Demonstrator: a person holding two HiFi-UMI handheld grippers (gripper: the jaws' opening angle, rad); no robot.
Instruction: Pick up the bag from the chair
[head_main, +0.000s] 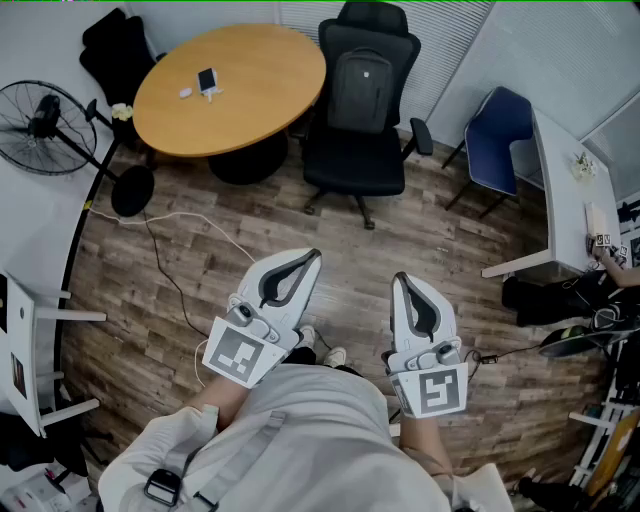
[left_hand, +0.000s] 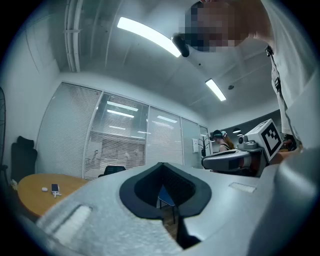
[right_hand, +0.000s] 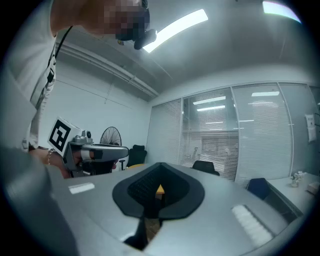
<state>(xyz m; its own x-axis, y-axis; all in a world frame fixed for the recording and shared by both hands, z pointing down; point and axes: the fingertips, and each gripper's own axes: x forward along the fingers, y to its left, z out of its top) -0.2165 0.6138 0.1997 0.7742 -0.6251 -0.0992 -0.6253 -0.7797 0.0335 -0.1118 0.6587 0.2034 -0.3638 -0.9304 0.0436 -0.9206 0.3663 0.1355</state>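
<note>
The left gripper and right gripper, jaws together, hang above plank floor before a bag on a chair.

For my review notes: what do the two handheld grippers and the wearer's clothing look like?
The left gripper and right gripper are pale grey tapered shells, each with a black-lined teardrop opening. Each carries a white marker cube printed with black squares. The person wears a light grey top with a grey strap across it.
</note>
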